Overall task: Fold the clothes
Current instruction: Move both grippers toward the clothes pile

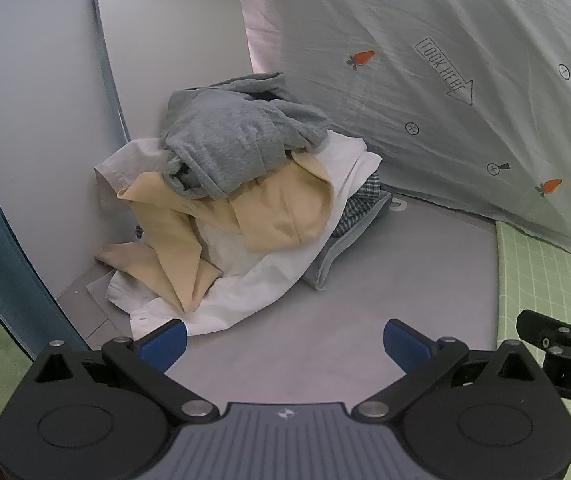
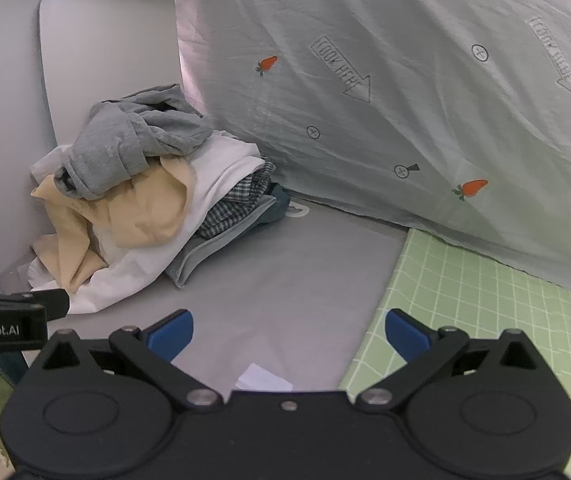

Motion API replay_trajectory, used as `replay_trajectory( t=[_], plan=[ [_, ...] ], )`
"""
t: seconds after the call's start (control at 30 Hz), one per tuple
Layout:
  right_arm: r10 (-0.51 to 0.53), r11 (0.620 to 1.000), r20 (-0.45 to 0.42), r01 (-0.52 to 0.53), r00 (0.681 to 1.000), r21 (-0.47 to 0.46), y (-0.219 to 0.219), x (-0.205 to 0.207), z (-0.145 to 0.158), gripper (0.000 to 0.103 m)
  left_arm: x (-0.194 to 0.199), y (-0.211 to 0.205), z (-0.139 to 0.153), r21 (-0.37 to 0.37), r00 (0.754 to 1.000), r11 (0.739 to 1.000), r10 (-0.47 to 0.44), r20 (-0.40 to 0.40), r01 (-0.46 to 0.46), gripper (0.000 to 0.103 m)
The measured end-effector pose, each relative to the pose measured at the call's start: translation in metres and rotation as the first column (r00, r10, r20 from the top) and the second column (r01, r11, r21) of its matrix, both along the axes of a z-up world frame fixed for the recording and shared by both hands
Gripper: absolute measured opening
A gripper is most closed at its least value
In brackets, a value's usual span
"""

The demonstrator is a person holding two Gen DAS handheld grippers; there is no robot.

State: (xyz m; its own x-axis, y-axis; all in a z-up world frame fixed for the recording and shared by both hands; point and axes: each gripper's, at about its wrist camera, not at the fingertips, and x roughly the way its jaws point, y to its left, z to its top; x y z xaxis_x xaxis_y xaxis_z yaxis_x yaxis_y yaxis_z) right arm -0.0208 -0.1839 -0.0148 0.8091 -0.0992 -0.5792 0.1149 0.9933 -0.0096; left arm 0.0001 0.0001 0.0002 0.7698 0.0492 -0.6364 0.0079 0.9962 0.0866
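We hold both tools above the grey surface (image 1: 325, 320), each tilted downward toward the heap of clothes (image 1: 229, 200). The left hand-held gripper (image 1: 284, 342) has its blue pads spread as wide as they go, with nothing between them; the right hand-held gripper (image 2: 288, 334) stands just as wide and just as empty.

The heap lies ahead of both tools, in the corner where the surface meets the pale upright panel (image 1: 45, 120). From the left tool it sits straight ahead and a little to the left, its nearest white hem just beyond the left pad. From the right tool it lies ahead and well off to the left, with bare surface between. So we judge the left hand the nearer one for a first pick.

The grey knit garment (image 1: 225, 140) lies on top, farthest from the pads, over a beige piece (image 1: 277, 212) and a white one (image 1: 269, 276). The heap's long axis runs from near-left to far-right across the left view. Nothing has been folded yet.
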Motion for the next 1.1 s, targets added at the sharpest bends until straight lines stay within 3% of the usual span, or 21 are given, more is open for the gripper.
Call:
replay_trajectory(
  t=[1.1],
  plan=[
    [0.013, 1.000, -0.005, -0.013, 1.000, 0.004, -0.0013, -0.0014, -0.0009, 0.103, -0.0044, -0.0004, -0.0008, 0.004, 1.000, 1.000, -0.003, 0.003, 0.003, 0.103]
  ],
)
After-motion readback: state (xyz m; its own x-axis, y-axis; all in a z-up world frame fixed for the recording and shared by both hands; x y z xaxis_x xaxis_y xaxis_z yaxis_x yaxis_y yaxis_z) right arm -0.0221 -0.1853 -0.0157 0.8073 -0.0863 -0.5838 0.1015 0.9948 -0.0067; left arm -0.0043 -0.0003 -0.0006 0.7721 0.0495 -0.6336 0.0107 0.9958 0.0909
